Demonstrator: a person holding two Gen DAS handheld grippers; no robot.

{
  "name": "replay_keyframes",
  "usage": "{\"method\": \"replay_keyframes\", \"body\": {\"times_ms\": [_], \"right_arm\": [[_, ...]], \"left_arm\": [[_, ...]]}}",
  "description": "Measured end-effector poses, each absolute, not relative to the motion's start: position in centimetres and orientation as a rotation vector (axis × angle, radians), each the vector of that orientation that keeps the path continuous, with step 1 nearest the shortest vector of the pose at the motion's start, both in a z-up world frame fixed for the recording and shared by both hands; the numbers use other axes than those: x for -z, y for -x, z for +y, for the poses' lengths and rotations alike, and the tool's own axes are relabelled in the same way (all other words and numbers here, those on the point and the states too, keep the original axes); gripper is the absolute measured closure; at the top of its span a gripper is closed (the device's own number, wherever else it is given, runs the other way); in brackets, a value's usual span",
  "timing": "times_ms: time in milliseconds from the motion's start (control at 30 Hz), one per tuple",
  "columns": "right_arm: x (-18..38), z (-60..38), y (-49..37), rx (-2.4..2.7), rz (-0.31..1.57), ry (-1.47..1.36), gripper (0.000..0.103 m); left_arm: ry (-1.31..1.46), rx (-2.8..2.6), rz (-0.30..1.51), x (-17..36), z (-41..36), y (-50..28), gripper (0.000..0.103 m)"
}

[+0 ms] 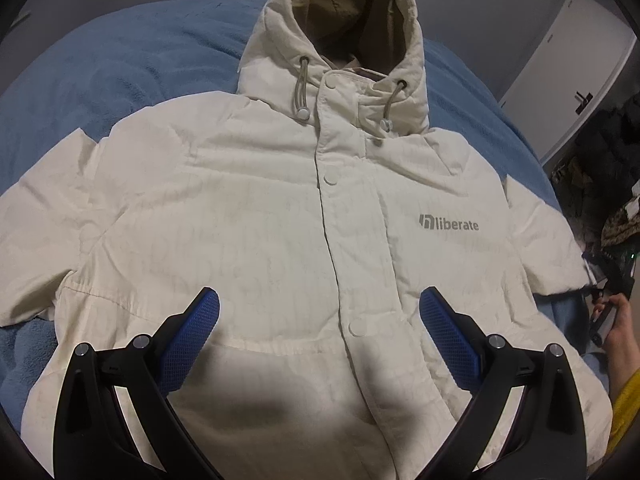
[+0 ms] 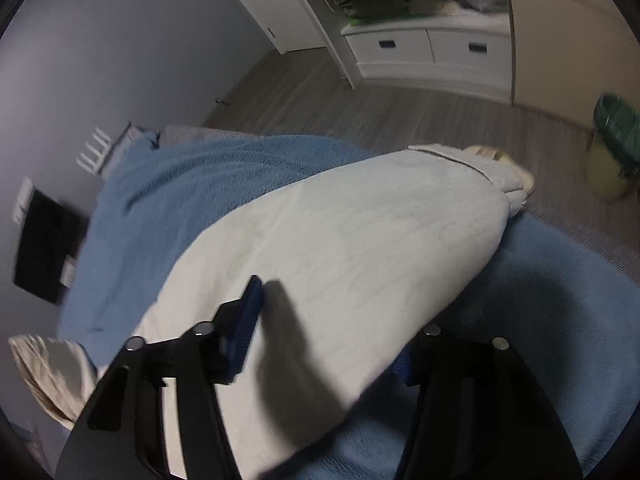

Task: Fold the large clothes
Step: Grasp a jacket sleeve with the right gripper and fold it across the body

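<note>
A cream-white hooded jacket (image 1: 256, 216) lies flat, front up and snapped shut, on a blue blanket (image 1: 120, 80); its hood points away and a grey "liberate" logo (image 1: 449, 224) is on the chest. My left gripper (image 1: 320, 312) hovers open above the lower front of the jacket, empty. In the right wrist view the jacket's sleeve (image 2: 360, 240) stretches away toward the cuff (image 2: 496, 168). My right gripper (image 2: 328, 320) is open and straddles the sleeve: one blue pad (image 2: 246, 328) lies on top, the other is mostly hidden under the sleeve's edge.
The right hand with its gripper shows at the right edge of the left wrist view (image 1: 608, 304). A white wardrobe (image 2: 424, 48) with drawers, wood floor (image 2: 400, 112), a green-lined bin (image 2: 614, 148) and a dark screen (image 2: 48, 248) surround the bed.
</note>
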State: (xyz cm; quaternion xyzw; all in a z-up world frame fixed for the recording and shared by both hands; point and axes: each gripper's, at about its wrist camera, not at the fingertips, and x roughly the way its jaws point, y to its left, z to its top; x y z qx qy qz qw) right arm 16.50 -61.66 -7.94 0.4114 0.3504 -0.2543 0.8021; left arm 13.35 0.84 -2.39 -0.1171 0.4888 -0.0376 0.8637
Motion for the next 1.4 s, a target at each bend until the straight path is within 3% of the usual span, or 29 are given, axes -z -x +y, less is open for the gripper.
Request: {"method": "replay_keyframes", "body": {"times_ms": [33, 133, 467, 700, 967, 1233, 1300, 1367, 1400], "right_arm": [[7.8, -61.8, -16.4, 0.55, 0.735, -0.881, 0.075], [6.2, -61.1, -16.5, 0.542, 0.679, -0.837, 0.087], [-4.6, -51.2, -15.6, 0.191, 0.456, -0.602, 0.092], [-10.0, -40.0, -14.4, -0.209, 0.435, -0.407, 0.092], [-5.5, -28.8, -14.1, -0.613, 0.625, -0.319, 0.092], [0.9, -23.4, -14.9, -0.677, 0.841, -0.181, 0.091], [1.6, -22.3, -14.9, -0.679, 0.906, -0.173, 0.083], [2.1, -22.6, -14.9, -0.661, 0.984, -0.195, 0.057], [2.2, -23.1, -14.8, -0.644, 1.016, -0.205, 0.036]], "left_arm": [[0.246, 0.077, 1.022, 2.4, 0.9, -13.4, 0.007], [0.236, 0.068, 1.017, 2.5, 0.7, -13.3, 0.007], [0.221, 0.061, 1.015, 2.5, 0.5, -13.2, 0.007], [0.208, 0.055, 1.011, 2.4, 0.4, -13.1, 0.007], [0.212, 0.041, 1.019, 2.9, 0.6, -13.2, 0.006], [0.238, 0.028, 0.993, 2.7, 1.2, -12.9, 0.006], [0.237, 0.033, 0.983, 2.5, 1.1, -12.7, 0.006], [0.235, 0.037, 0.968, 2.0, 1.0, -12.4, 0.006], [0.227, 0.042, 0.96, 1.6, 0.8, -12.2, 0.006]]}}
